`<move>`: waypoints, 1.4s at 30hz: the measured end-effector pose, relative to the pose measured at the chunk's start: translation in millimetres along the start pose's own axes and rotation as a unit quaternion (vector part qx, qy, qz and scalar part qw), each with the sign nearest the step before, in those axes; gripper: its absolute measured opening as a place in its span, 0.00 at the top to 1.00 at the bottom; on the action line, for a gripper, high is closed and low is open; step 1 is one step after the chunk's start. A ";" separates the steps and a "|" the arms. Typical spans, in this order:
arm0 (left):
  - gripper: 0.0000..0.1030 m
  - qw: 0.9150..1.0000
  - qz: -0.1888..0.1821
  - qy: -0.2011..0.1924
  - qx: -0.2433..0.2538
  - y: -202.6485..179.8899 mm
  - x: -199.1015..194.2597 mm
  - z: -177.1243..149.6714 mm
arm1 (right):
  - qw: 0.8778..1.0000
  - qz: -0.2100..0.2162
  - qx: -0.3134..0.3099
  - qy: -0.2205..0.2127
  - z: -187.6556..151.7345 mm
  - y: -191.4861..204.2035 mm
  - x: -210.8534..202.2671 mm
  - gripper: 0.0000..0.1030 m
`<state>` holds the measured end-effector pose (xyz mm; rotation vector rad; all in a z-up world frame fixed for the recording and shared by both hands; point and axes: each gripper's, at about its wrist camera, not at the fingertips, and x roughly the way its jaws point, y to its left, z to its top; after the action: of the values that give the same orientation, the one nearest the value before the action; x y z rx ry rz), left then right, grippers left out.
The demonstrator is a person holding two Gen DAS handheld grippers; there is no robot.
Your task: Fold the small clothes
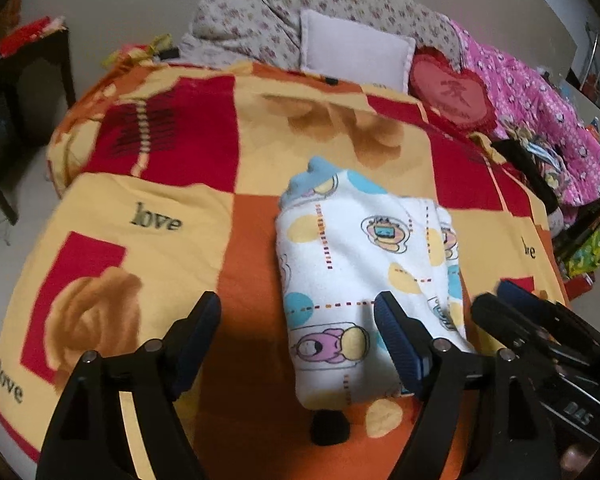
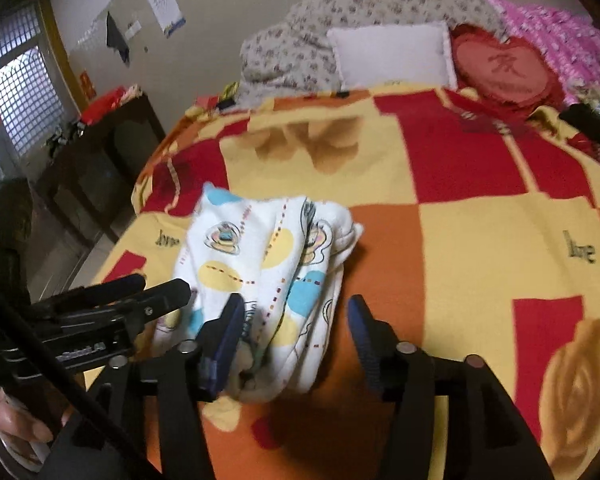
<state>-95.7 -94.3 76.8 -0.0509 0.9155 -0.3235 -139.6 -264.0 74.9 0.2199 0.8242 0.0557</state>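
folded garment [image 1: 352, 264] mid-blanket [image 1: 148, 208], both tongs spread wide.

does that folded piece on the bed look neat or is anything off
The folded cartoon-print garment looks slightly uneven: in the right wrist view, its layers splay at the far right corner. Both tongs, left and right, are open.

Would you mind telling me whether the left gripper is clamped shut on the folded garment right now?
No; the left gripper is wide open, with only one finger overlapping the folded garment lying on the bedspread.
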 end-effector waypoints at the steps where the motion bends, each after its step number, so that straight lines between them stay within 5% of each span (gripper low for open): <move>1: 0.21 1.000 0.006 -0.011 0.000 -0.8 -7.1 -1.7 | 1.000 -0.006 0.003 -0.009 -1.1 1.4 -6.2 0.29; 15: 0.16 0.996 0.057 -0.076 0.004 2.0 -53.1 -25.7 | 0.993 -0.106 -0.017 -0.045 -16.3 24.3 -35.0 0.18; 42: 0.16 0.996 0.059 -0.068 0.012 -5.2 -49.8 -36.0 | 0.993 -0.117 0.005 -0.027 -28.0 17.6 -33.5 0.16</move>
<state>-153.4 -81.1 94.0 0.0039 0.7759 -0.2190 -182.2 -246.5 84.5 0.1324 0.7912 -0.1746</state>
